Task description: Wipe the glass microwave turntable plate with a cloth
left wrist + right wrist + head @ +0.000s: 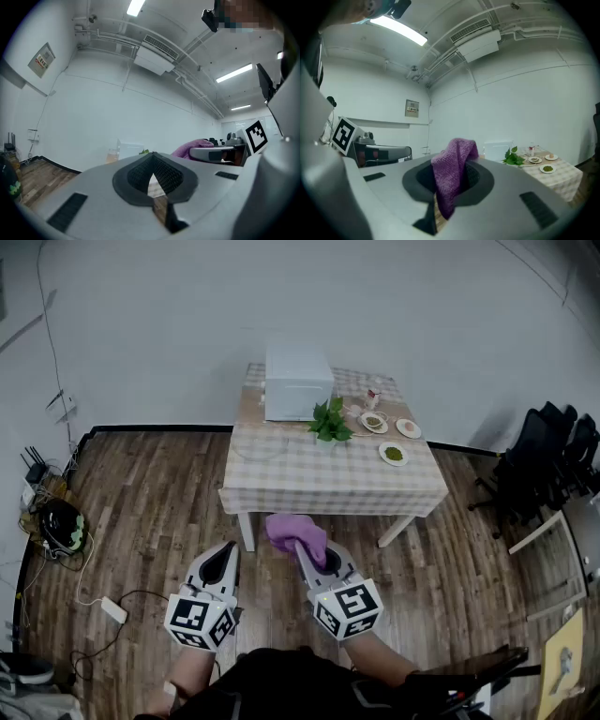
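Haven't reached the table (328,479) yet, but the right gripper (302,551) is pinching the purple cloth (294,531) ready for wiping, the left gripper (225,557) is pressed together on nothing, and the glass plate (255,448) seems to lie faintly in front of the microwave (298,382).

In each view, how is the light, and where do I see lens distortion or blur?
Head view: even light, soft shadows; straight lines curve near the edges; the table is sharp. Left gripper view: strong fisheye with a dark round border, bright ceiling lamps, the close fingers slightly soft. Right gripper view: same fisheye, one glaring lamp, the purple cloth sharp.
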{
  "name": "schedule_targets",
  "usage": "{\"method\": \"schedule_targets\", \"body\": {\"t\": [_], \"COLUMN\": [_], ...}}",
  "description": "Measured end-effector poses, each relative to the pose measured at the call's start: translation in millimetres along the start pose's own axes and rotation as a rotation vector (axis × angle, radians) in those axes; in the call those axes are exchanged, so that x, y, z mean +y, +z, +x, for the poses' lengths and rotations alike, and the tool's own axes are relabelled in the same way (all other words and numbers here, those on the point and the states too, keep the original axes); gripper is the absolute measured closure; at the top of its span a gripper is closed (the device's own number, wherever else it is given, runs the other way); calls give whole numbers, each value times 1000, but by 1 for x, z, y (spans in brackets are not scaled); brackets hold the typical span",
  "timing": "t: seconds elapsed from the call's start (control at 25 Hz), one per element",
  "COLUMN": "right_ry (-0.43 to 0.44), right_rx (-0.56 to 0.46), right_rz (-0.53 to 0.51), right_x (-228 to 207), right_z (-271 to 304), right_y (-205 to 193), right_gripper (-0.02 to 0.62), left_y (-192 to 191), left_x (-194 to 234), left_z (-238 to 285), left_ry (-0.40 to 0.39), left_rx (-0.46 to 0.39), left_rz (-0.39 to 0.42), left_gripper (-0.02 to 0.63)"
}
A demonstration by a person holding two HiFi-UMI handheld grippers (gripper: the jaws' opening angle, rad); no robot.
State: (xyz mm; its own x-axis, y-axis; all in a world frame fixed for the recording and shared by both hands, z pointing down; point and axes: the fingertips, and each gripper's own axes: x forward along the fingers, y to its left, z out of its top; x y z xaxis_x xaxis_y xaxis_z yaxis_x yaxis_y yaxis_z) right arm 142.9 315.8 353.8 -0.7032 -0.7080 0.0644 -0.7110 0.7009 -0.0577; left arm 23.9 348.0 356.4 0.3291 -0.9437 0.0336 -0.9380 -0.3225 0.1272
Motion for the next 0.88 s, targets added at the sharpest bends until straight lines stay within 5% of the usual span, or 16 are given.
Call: {"method": "schedule_targets", "body": {"t": [0.88], "right_ry": [20], "right_rx": [-4], "right_rz": [-3], "right_x": [27], "right_z": [6], "right_y": [-4], "right_gripper": [541], "left_y": [-4], "left_x": [13], "left_z": [-24], "left_ry": [-1], "left_rx": [1], "left_rz": [-1], "left_gripper": [598]}}
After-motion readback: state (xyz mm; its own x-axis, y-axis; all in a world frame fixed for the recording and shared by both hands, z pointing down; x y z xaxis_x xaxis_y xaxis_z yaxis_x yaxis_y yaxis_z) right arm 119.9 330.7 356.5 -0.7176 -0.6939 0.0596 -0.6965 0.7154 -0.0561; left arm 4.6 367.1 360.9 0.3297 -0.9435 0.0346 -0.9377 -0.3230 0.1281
